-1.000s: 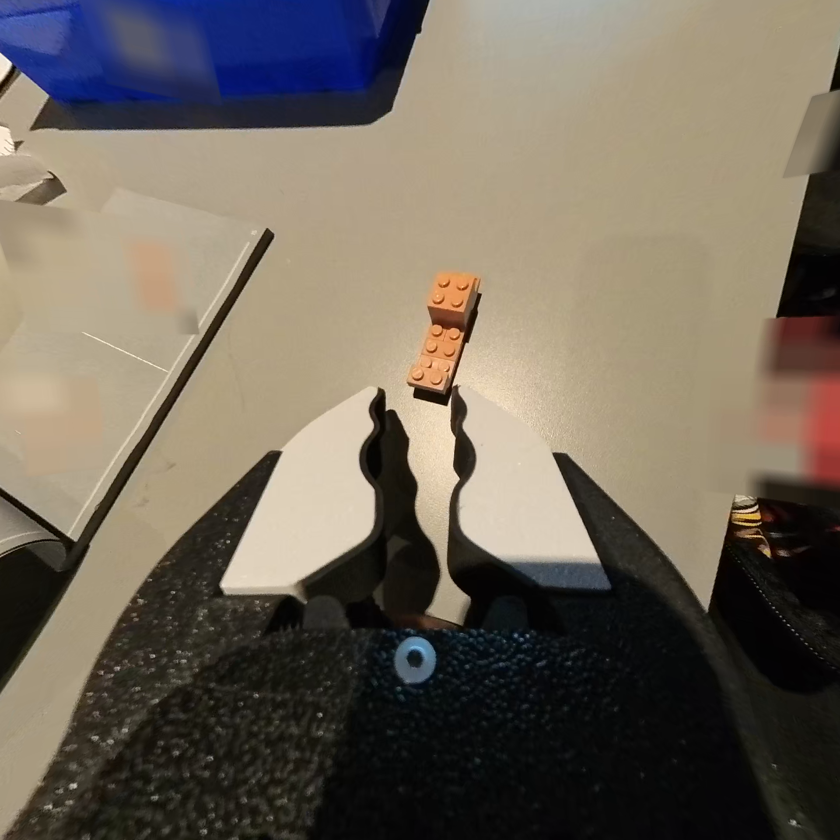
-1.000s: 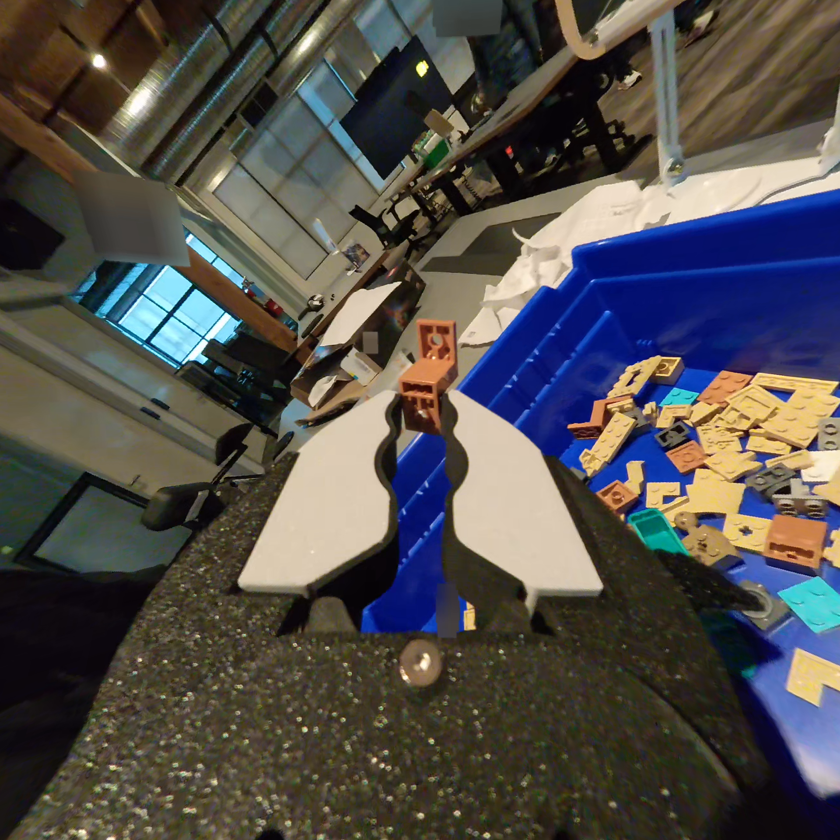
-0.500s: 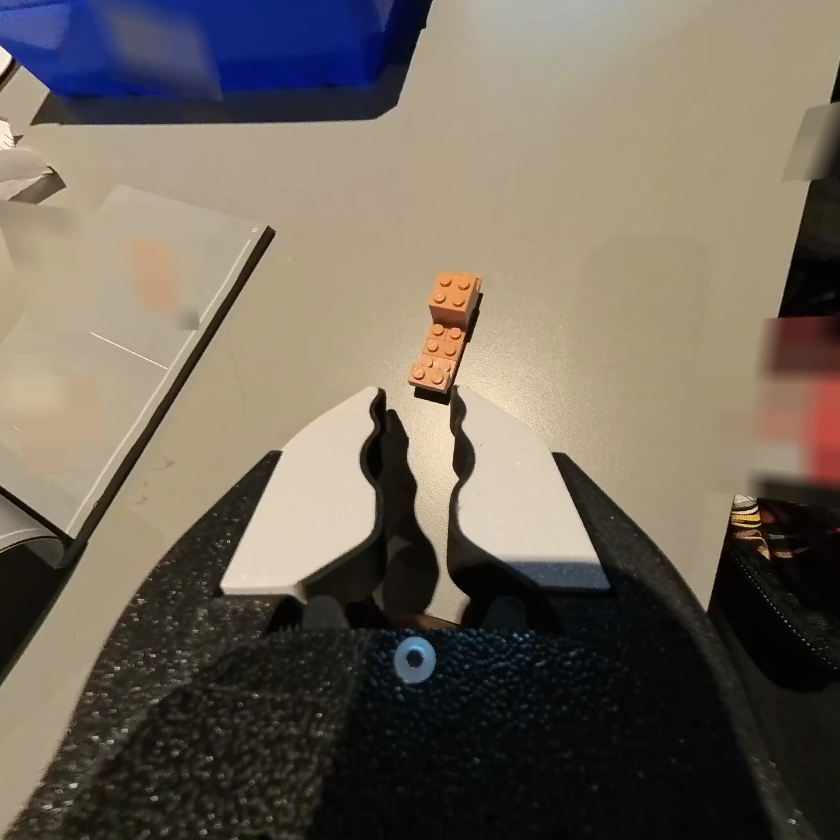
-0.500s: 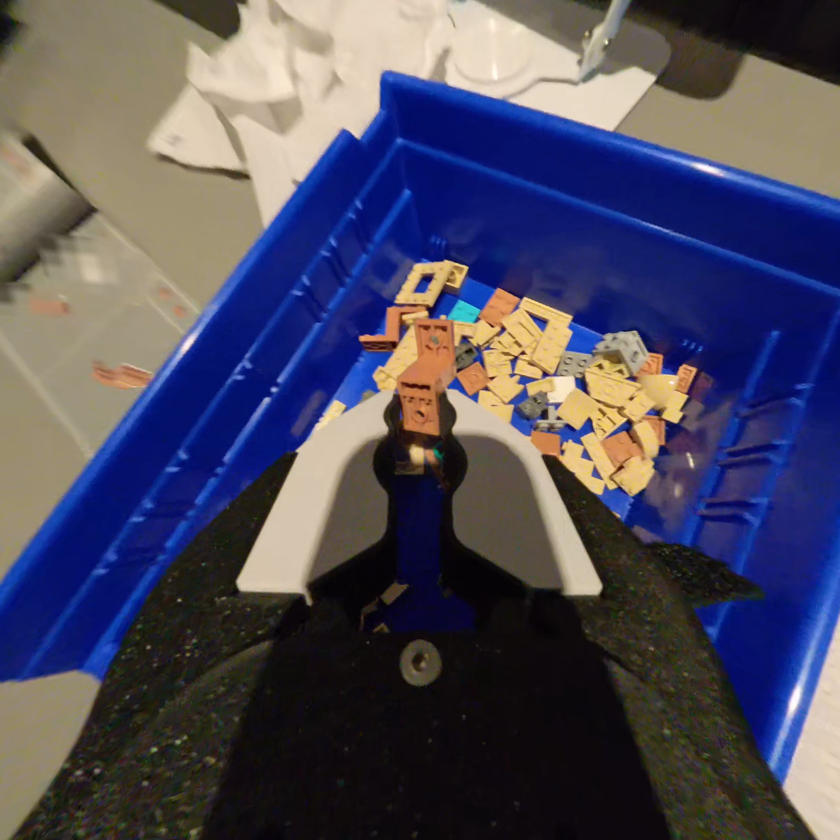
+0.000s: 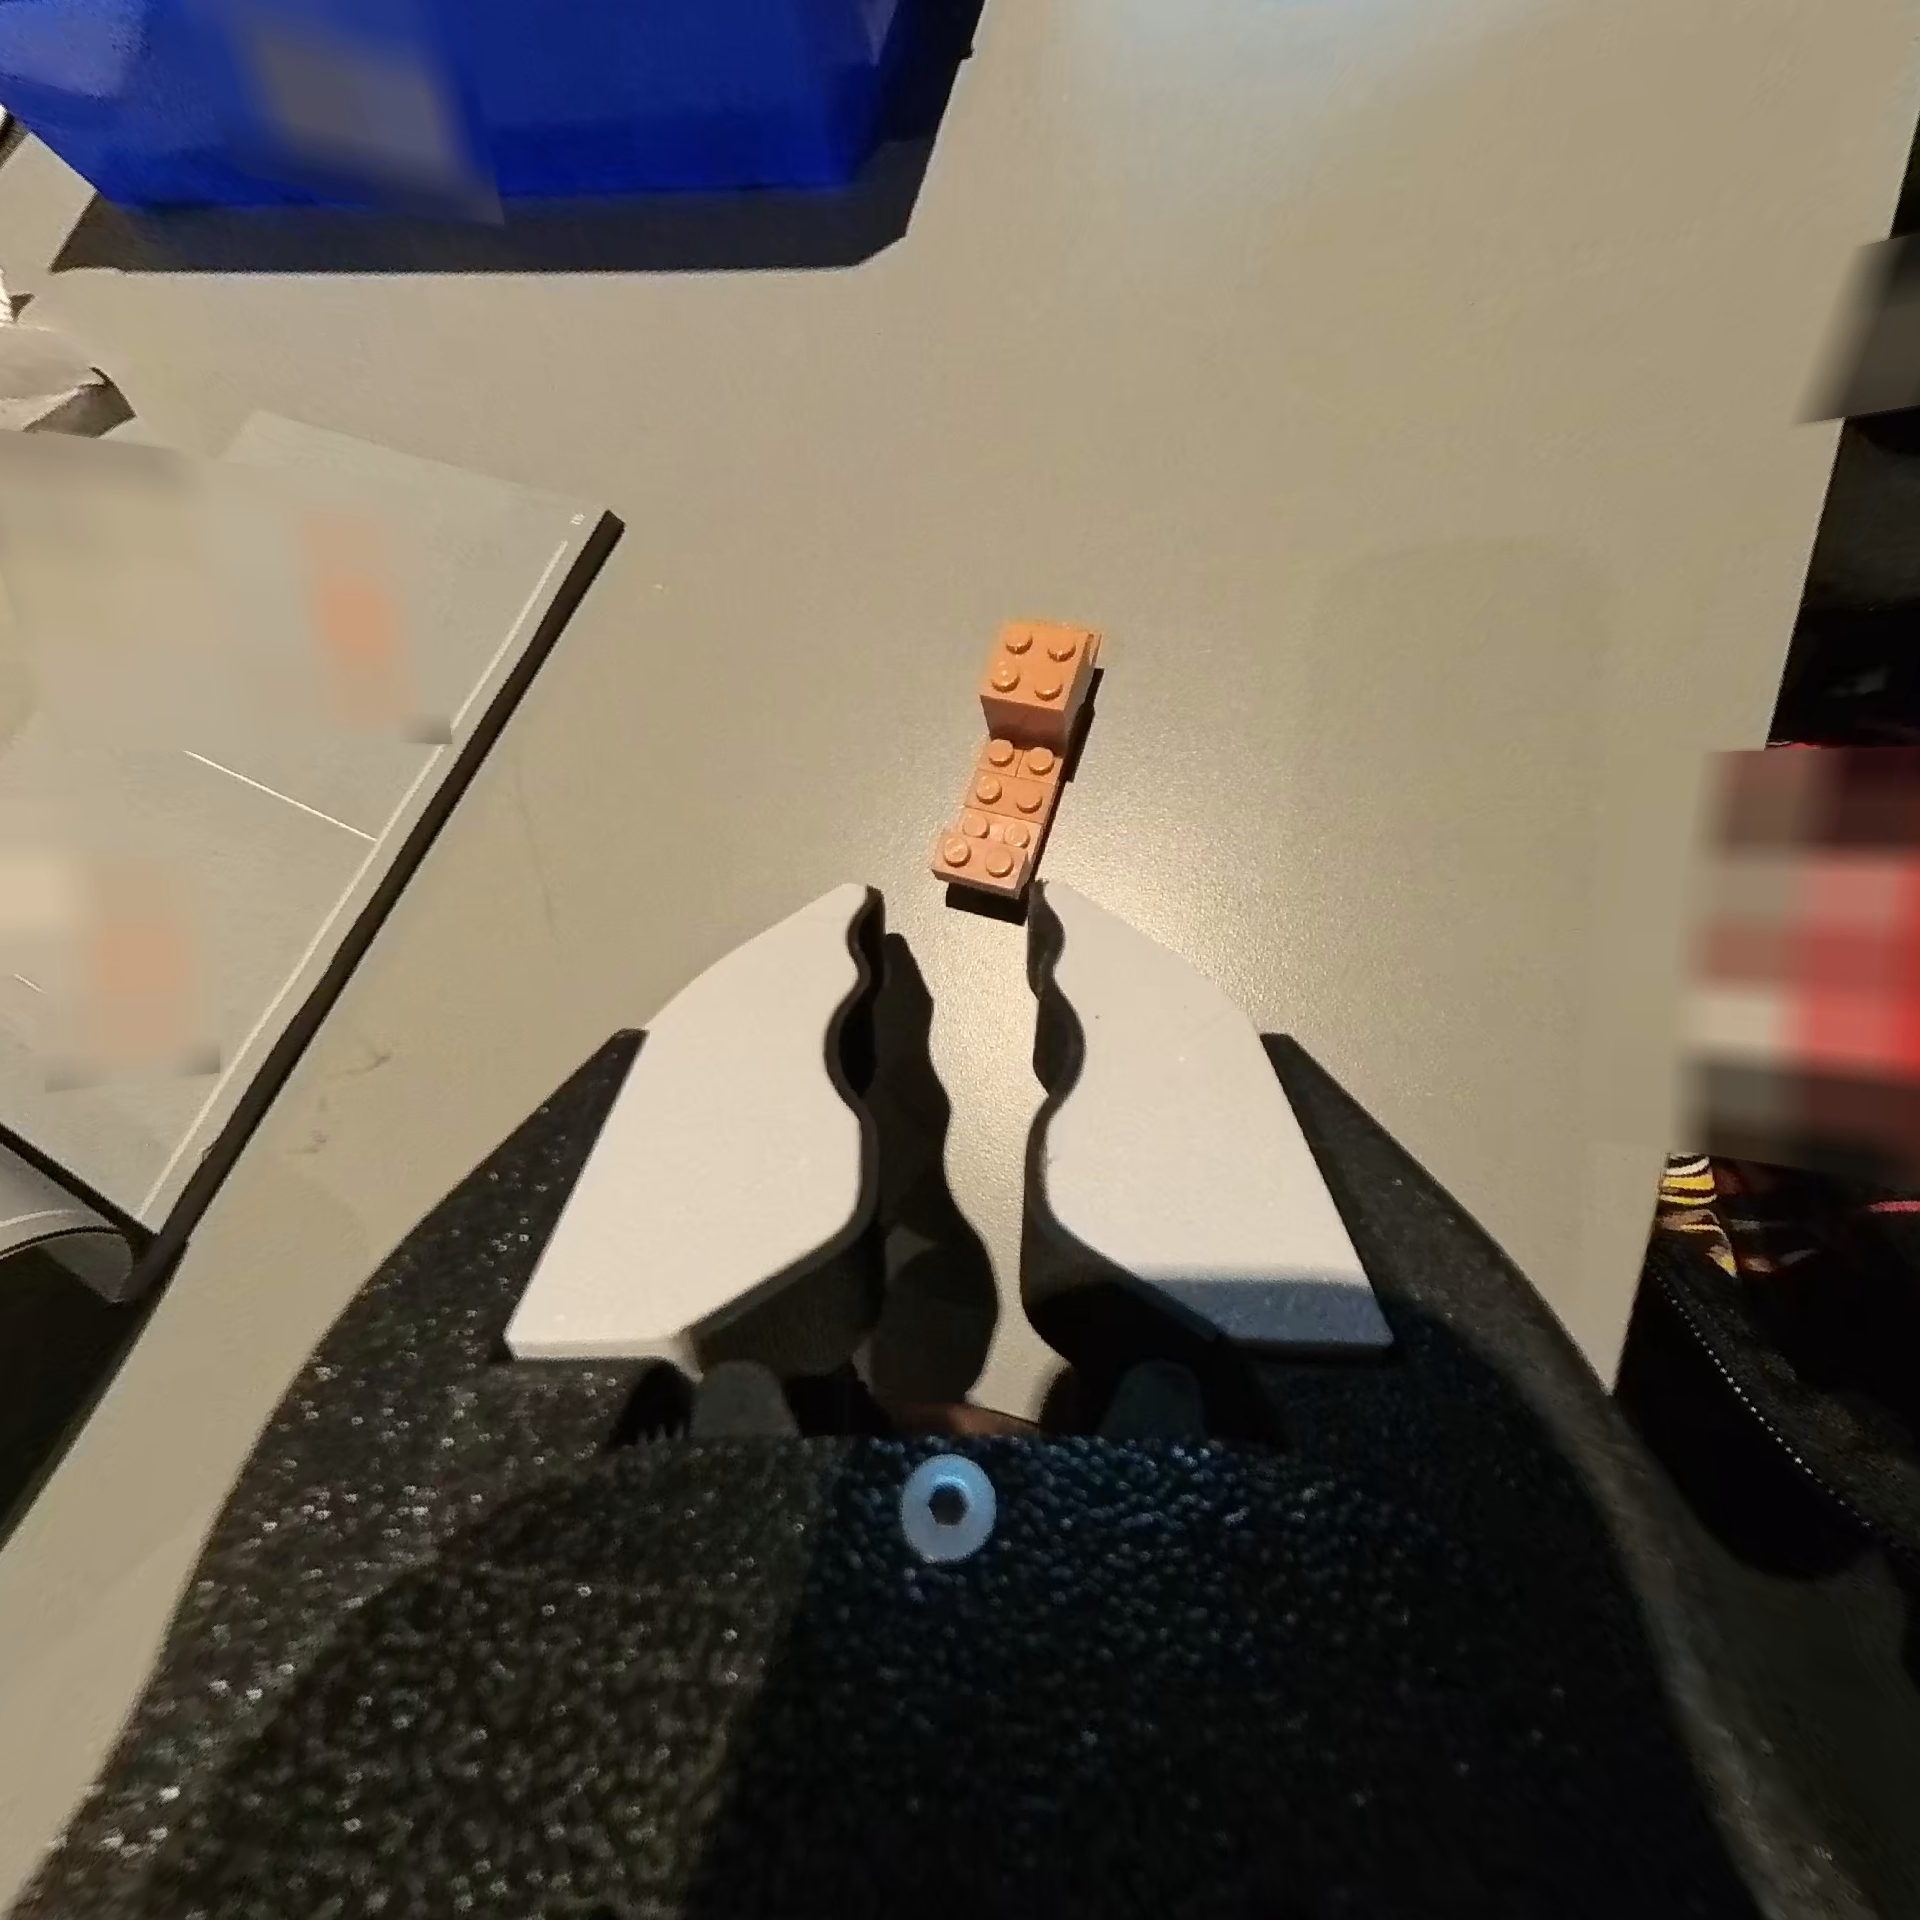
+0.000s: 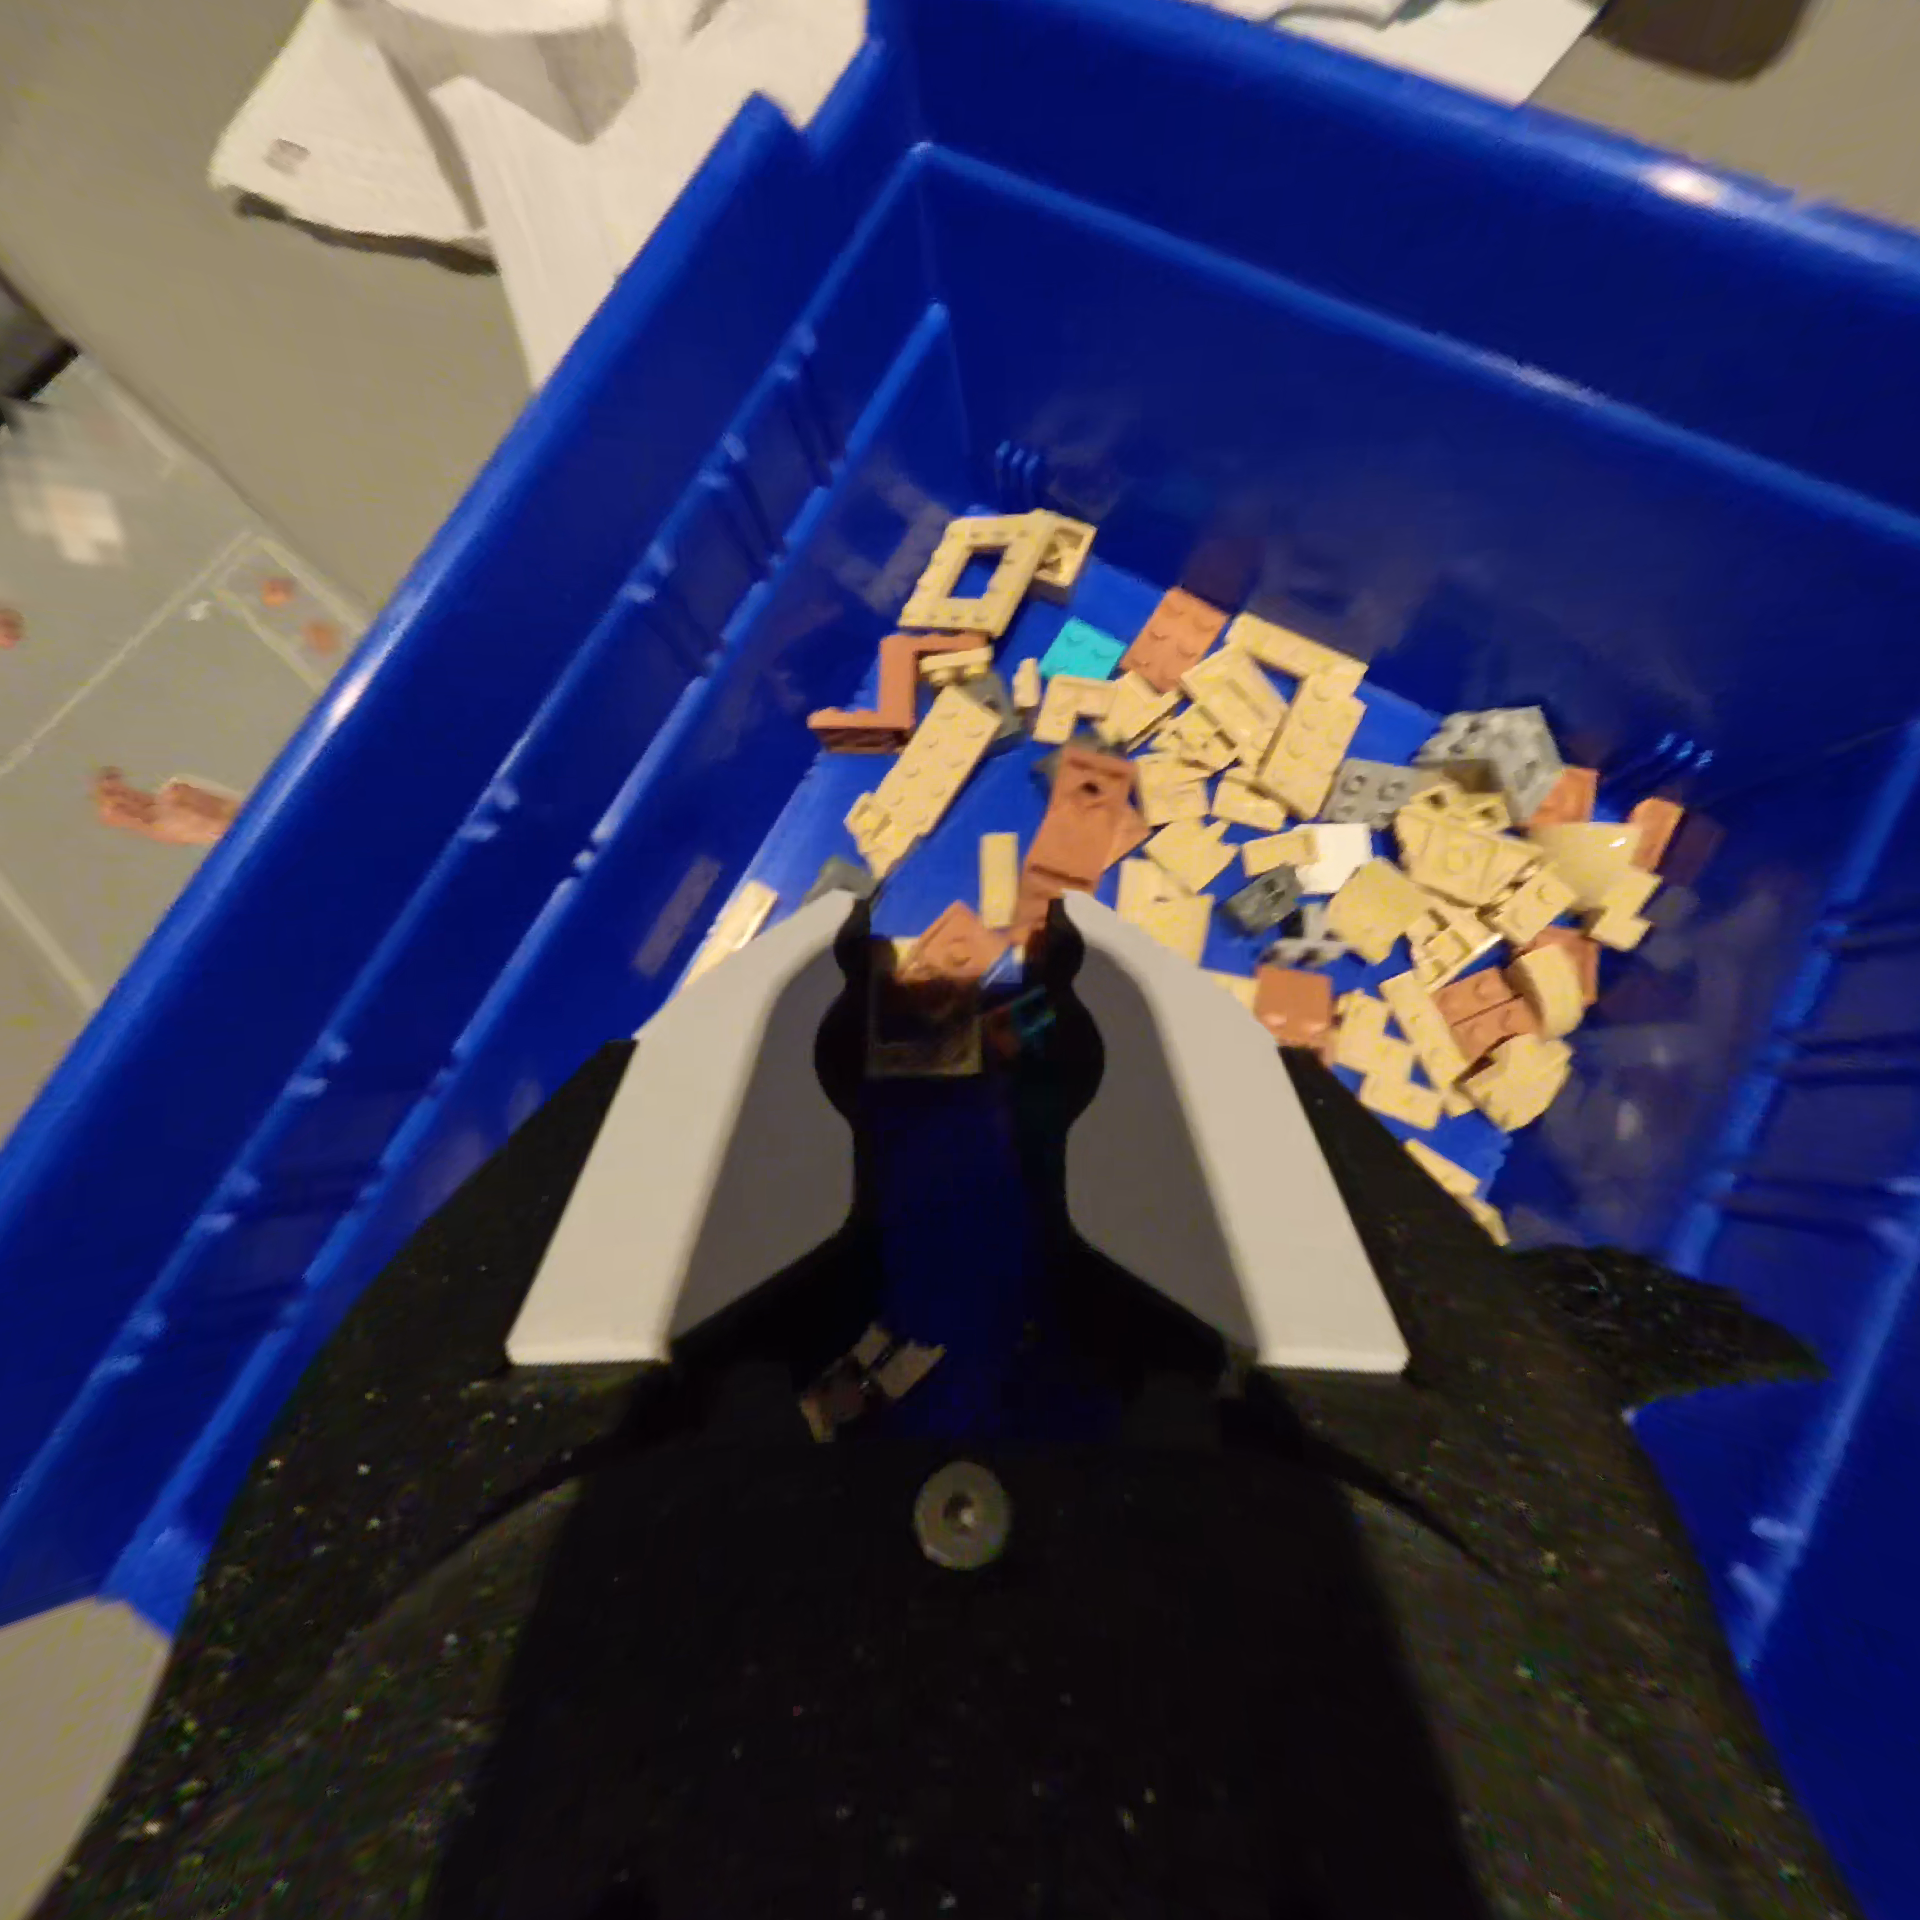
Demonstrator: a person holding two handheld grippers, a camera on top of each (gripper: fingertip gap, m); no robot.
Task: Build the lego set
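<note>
My right gripper (image 6: 954, 920) is spread over the blue bin (image 6: 665, 665), brown bracket (image 6: 1075, 821) loose just past the tips. Risk: grabbing neighbours in that clutter. Left gripper (image 5: 954, 904) is part-spread, empty; brown build (image 5: 1013, 769) sits mid-bench, close enough to nudge.

The blue bin (image 5: 468, 94) is running off the top edge of the left wrist view, its contents hidden. The booklet (image 5: 260, 790) lying below the bin is leaving the left edge. In the right wrist view, motion blur is smearing the loose bricks (image 6: 1226, 790) inside the bin (image 6: 644, 665), and the right gripper (image 6: 954, 914) is covering the nearest ones.
</note>
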